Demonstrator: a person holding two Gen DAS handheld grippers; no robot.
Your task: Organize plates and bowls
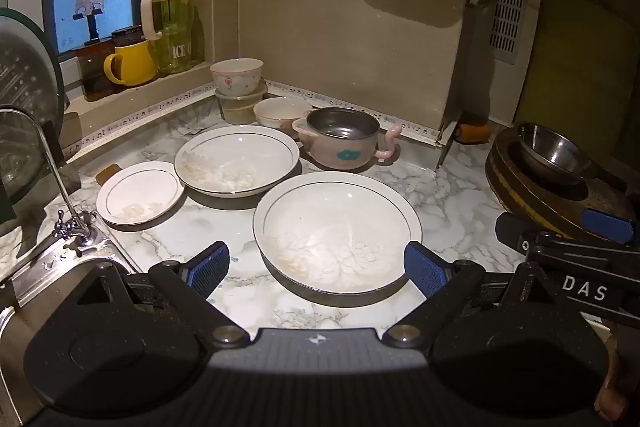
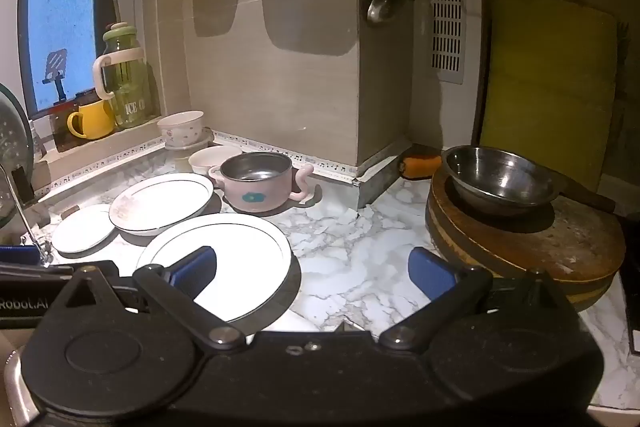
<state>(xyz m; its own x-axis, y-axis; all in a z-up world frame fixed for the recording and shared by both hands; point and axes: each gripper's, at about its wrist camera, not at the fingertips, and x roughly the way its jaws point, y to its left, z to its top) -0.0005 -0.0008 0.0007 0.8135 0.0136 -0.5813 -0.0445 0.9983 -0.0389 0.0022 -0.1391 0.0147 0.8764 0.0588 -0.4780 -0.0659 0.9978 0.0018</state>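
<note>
Both grippers hover above the marble counter [image 1: 192,227], jaws wide, gripping nothing. Left gripper [image 1: 316,269] straddles the near deep plate [image 1: 338,231]; contact is not evident. Right gripper [image 2: 314,273] stands right of it. Farther left: second deep plate [image 1: 237,159], small plate [image 1: 138,193]. Far corner: pink-handled steel bowl [image 1: 344,143], apparently stacked small bowls [image 1: 237,75].

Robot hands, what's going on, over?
Left gripper open, right gripper open, both empty. Nearest plate loose on counter. Nothing blocking.
</note>
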